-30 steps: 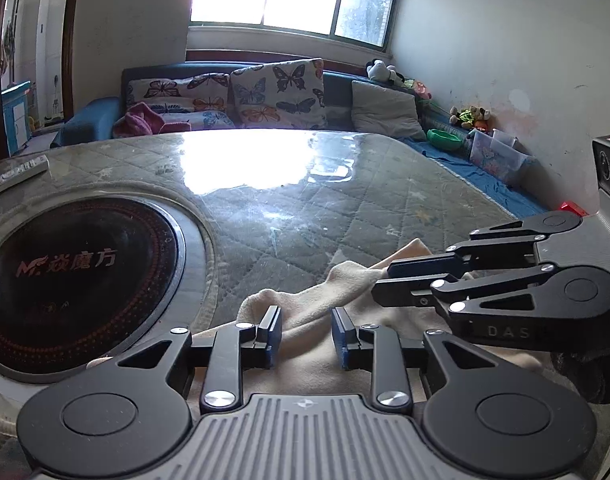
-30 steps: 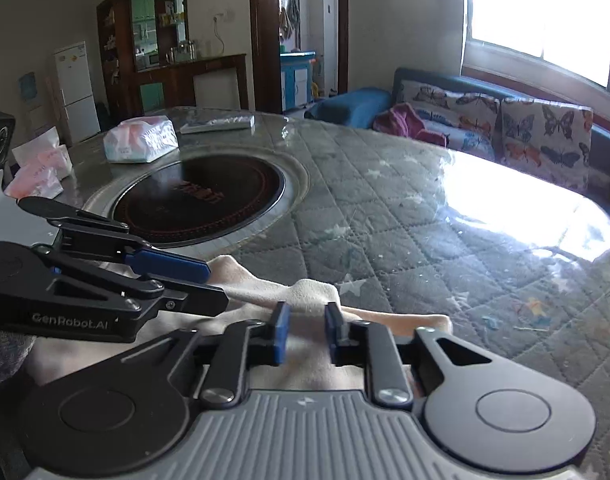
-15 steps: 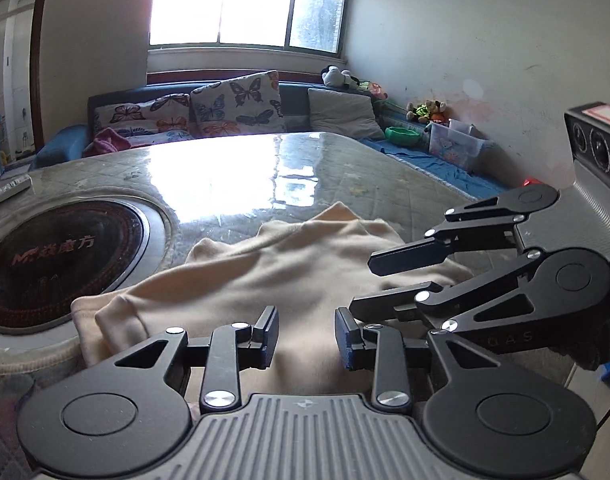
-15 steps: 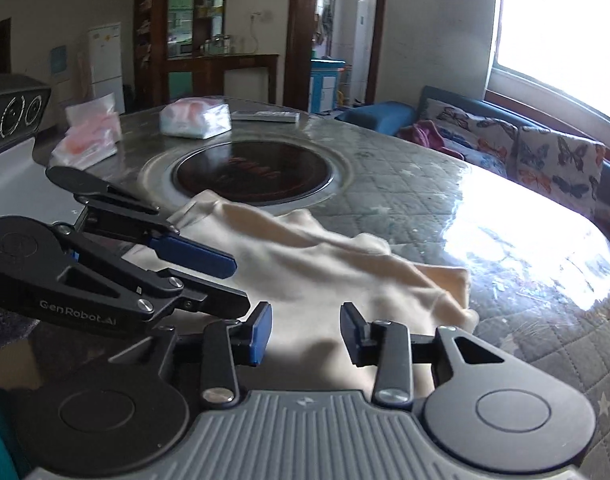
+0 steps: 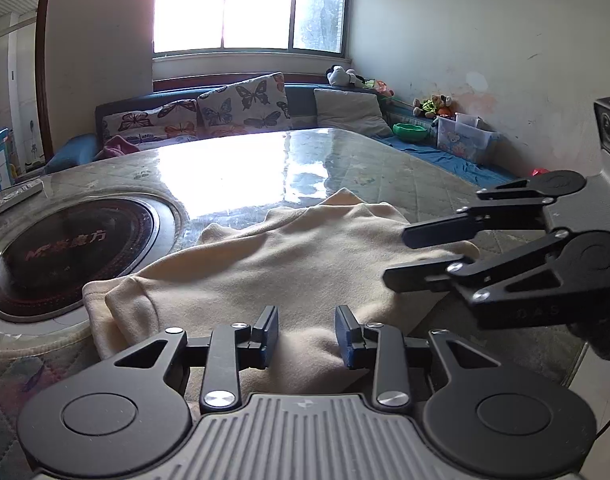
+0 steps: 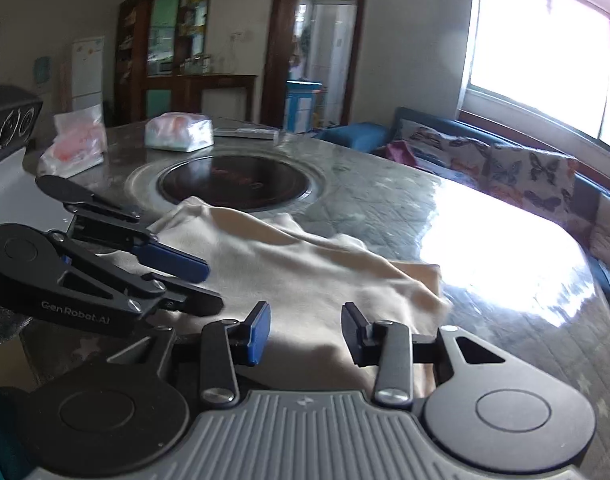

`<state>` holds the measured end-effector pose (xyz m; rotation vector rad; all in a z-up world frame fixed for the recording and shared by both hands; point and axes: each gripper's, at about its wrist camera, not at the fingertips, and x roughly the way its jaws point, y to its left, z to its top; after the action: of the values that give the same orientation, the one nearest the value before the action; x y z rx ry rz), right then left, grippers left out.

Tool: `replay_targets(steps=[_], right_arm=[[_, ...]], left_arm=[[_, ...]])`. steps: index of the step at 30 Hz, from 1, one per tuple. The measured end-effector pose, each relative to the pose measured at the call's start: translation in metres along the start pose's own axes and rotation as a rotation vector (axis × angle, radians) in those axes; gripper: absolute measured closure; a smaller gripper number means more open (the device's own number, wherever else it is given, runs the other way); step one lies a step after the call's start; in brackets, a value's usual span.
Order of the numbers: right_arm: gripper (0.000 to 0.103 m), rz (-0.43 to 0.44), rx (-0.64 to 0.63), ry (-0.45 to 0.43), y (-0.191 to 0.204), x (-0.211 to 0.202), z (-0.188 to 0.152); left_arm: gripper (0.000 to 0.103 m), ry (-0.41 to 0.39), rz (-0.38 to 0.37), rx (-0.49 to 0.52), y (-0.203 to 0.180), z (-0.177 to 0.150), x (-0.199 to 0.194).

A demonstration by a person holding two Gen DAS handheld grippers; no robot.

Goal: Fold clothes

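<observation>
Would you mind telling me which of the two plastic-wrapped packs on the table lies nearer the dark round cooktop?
The white rectangular plastic pack, lying just behind the dark round cooktop; the crumpled clear pink-printed bag sits farther left, near the table edge.

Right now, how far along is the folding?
Done: the cream shirt lies doubled over on the table, one layer on another. In hand: nothing; the left claw and the right claw are open above its near edge. Left: the near edge hangs off the table, and the bundle looks loose and uneven.
</observation>
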<state>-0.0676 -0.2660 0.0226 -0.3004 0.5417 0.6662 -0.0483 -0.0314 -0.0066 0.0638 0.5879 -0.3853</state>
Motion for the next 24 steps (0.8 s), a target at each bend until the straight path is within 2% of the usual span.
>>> replay_targets(steps=[3,9,13,15,19,24], right_arm=[[0.068,-0.009,0.033,0.021,-0.005,0.001,-0.006],[0.069,-0.018,0.073,-0.016,-0.011,-0.008,-0.003],[0.07,-0.026,0.111,0.028,-0.021,-0.004,-0.011],[0.07,-0.019,0.121,0.015,-0.025,-0.005,-0.008],[0.07,-0.022,0.126,-0.006,-0.031,-0.004,0.001],[0.069,-0.005,0.168,0.036,-0.045,0.016,-0.002]], left_arm=[[0.068,-0.001,0.003,0.003,-0.001,0.0,0.001],[0.065,-0.001,0.009,0.005,0.002,-0.002,0.0],[0.065,-0.001,0.012,0.005,0.001,-0.002,-0.001],[0.065,0.001,0.012,0.001,0.001,-0.002,-0.001],[0.065,-0.001,0.004,-0.033,0.005,0.0,-0.006],[0.063,0.006,-0.001,-0.11,0.018,-0.004,-0.01]])
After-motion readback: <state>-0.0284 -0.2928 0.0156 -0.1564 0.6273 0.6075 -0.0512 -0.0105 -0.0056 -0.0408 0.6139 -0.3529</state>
